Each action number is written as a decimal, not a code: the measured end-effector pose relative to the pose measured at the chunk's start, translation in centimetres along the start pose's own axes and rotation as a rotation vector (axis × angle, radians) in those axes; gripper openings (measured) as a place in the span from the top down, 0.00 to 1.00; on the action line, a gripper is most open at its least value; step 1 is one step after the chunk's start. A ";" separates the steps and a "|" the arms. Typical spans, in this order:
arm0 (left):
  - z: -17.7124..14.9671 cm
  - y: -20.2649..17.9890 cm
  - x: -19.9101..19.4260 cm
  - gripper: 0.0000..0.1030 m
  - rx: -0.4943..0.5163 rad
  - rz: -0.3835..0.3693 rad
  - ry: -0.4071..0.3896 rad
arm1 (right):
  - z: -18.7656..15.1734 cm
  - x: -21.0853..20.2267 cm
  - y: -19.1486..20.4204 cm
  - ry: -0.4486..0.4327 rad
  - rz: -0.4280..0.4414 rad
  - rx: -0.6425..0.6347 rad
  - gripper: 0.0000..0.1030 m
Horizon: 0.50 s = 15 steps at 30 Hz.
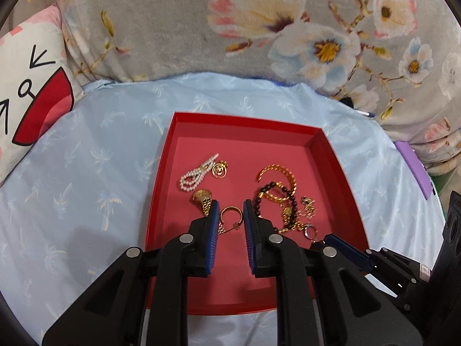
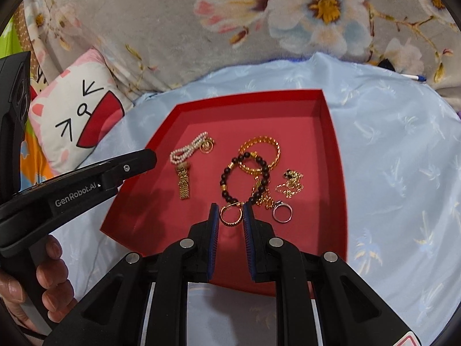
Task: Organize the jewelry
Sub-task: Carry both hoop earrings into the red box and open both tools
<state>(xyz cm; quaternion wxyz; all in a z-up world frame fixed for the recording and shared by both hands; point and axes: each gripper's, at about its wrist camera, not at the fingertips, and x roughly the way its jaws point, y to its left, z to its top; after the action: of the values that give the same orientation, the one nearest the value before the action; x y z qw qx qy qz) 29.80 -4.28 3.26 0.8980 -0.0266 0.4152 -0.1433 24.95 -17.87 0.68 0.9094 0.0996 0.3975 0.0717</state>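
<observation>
The red tray (image 2: pixel 331 144) sits on a pale blue sheet (image 2: pixel 397 155), holding a pearl strand (image 2: pixel 187 150), a gold watch band (image 2: pixel 183 181), a dark bead bracelet (image 2: pixel 245 178), gold bangles (image 2: pixel 260 152), a tangled chain (image 2: pixel 291 184) and a silver ring (image 2: pixel 281 211). Only the right wrist view shows a hand (image 2: pixel 49 276) gripping the left gripper (image 1: pixel 229 210). The gold hoop (image 2: pixel 230 214) lies in the gap of the right gripper (image 2: pixel 230 212), whose jaws sit narrowly apart, gripping nothing. The left jaws stand likewise, empty.
</observation>
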 end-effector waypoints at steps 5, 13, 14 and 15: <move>-0.4 0.5 1.4 0.84 -0.001 0.038 0.019 | -0.1 1.3 0.0 0.012 -0.019 -0.011 0.85; -0.6 1.0 2.2 0.83 -0.005 0.061 0.019 | 0.2 2.0 -0.5 0.010 -0.027 0.003 0.84; -0.6 1.0 2.2 0.82 -0.005 0.064 0.018 | 0.3 2.0 -0.5 0.005 -0.027 0.002 0.84; -0.5 1.0 2.2 0.77 -0.009 0.062 0.019 | 0.3 1.9 -0.5 0.000 -0.028 -0.001 0.82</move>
<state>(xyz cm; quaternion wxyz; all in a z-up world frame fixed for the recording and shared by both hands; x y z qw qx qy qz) 30.97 -3.86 1.15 0.8979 -0.0163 0.4249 -0.1136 26.48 -17.98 -0.56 0.9103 0.0939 0.3988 0.0592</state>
